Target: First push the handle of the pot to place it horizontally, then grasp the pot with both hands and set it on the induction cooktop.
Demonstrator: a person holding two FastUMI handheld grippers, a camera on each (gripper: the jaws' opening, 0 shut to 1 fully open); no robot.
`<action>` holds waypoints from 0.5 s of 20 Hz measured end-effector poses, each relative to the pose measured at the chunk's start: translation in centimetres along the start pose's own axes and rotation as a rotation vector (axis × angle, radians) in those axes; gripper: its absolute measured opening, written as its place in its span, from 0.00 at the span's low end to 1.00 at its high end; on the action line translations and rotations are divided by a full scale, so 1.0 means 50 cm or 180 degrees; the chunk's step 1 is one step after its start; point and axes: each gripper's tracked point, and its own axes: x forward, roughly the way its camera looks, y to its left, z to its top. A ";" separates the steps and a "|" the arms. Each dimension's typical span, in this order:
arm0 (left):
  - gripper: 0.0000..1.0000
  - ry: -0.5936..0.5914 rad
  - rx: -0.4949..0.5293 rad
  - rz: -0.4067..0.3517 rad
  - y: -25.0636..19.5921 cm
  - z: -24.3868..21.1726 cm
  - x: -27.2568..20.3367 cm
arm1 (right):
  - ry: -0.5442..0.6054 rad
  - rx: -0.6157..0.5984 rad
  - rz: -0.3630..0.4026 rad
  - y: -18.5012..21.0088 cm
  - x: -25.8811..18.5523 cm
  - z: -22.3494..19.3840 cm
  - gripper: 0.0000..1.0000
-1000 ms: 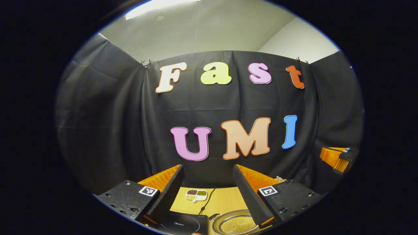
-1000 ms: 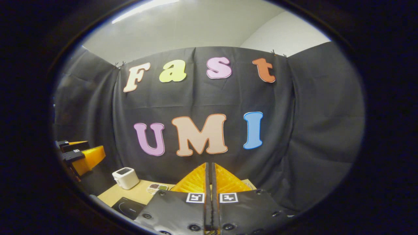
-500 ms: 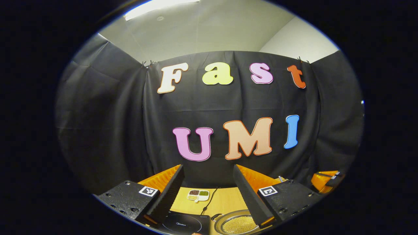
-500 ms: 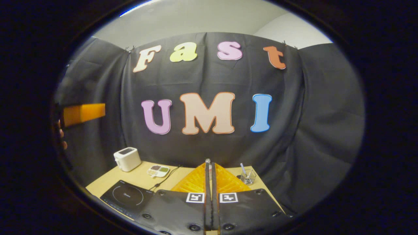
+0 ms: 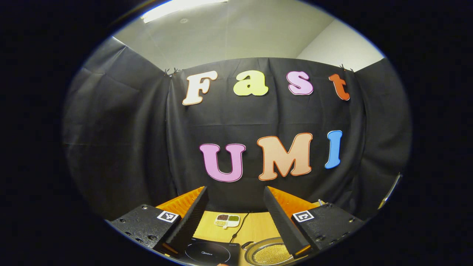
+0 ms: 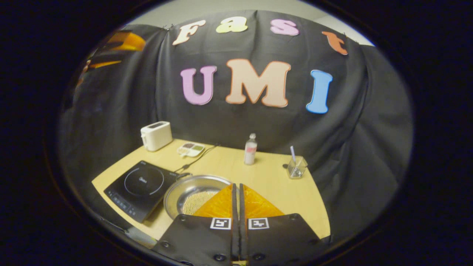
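Observation:
A round metal pot point(image 6: 184, 194) with pale grains in it sits on the wooden table point(image 6: 273, 184), just right of the black induction cooktop point(image 6: 142, 186). A small dark handle pokes from the pot's far left rim. My right gripper point(image 6: 236, 184) is shut with nothing in it, and its tips hang over the pot's near right rim. In the left gripper view, my left gripper point(image 5: 235, 190) is open and empty, high above the cooktop point(image 5: 208, 253) and the pot point(image 5: 268, 253). The left gripper point(image 6: 122, 42) also appears at the upper left of the right gripper view.
A white toaster point(image 6: 156, 135) stands at the table's back left, with a small divided dish point(image 6: 190, 149) beside it. A cable point(image 6: 199, 157) runs back from the cooktop. A bottle point(image 6: 250, 149) and a glass holding a stick point(image 6: 296, 168) stand behind the pot.
My right gripper has tipped down and come lower toward the table, bringing the pot, bottle and glass into its view; it stays shut. My left gripper has barely shifted and stays open.

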 end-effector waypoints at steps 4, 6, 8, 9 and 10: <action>0.94 0.0006 0.0016 0.0078 0.019 -0.002 -0.007 | 0.0495 -0.0034 0.0243 0.041 0.029 -0.146 0.04; 0.94 0.0011 0.0027 0.0124 0.029 -0.003 -0.009 | 0.0684 -0.0111 0.0321 0.051 0.038 -0.206 0.06; 0.94 0.0019 0.0033 0.0176 0.041 -0.005 -0.013 | 0.0860 -0.0188 0.0405 0.067 0.047 -0.258 0.06; 0.94 0.0025 0.0034 0.0201 0.047 -0.006 -0.013 | 0.0945 -0.0208 0.0436 0.074 0.054 -0.279 0.06; 0.94 0.0030 0.0034 0.0228 0.053 -0.008 -0.015 | 0.1012 -0.0226 0.0461 0.077 0.056 -0.296 0.06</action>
